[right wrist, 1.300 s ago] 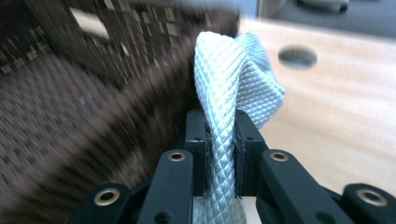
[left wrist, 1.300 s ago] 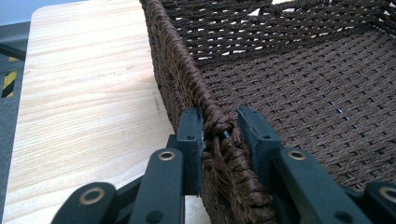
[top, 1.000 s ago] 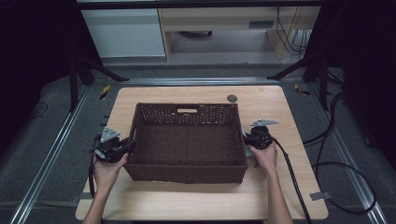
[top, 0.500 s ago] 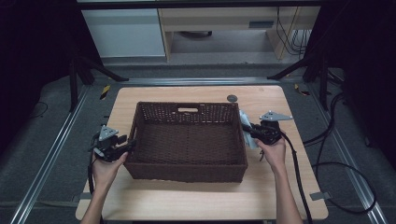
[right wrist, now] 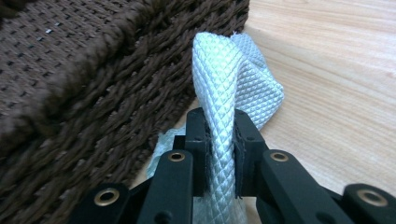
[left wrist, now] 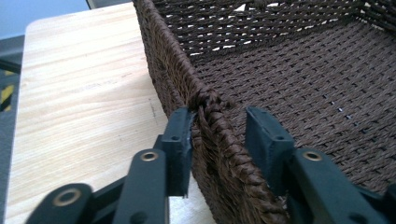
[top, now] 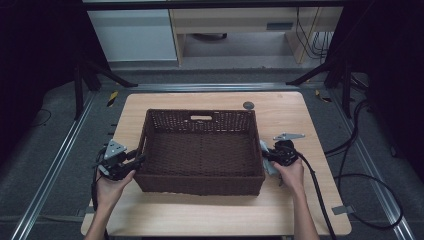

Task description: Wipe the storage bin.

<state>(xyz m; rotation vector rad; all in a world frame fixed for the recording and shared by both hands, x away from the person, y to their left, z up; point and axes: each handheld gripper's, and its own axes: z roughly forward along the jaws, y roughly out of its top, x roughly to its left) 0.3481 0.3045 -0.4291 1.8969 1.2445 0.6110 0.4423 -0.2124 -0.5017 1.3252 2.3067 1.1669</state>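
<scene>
Jaws of the right gripper [right wrist: 219, 140] were clamped together on a fold of pale quilted cloth [right wrist: 233, 79], which stood up between them and drooped toward the desk [right wrist: 336, 70] just beside the right wall of the woven basket [top: 200, 150]. In the high view the right gripper [top: 274, 156] sat at the basket's right side with the cloth [top: 266, 159] bunched against the wicker, outside the basket and touching or nearly touching its wall.

On the other side, the left gripper [left wrist: 217, 135] straddled the basket's left rim [left wrist: 219, 140]: one jaw lay against the outer face of the braid, while the other stood a little clear on the inner side. Its jaws had just been closing with the rim between them, but the pads did not yet pinch it from both sides. In the high view the left gripper [top: 134, 161] met the basket's near left corner.

By my reading, the step in hand was securing the basket while the cloth was carried over. The next move seemed to call for lifting the cloth clear over the right rim, then bringing it inward above the woven floor before release, with the left gripper steadying the basket against sliding.
</scene>
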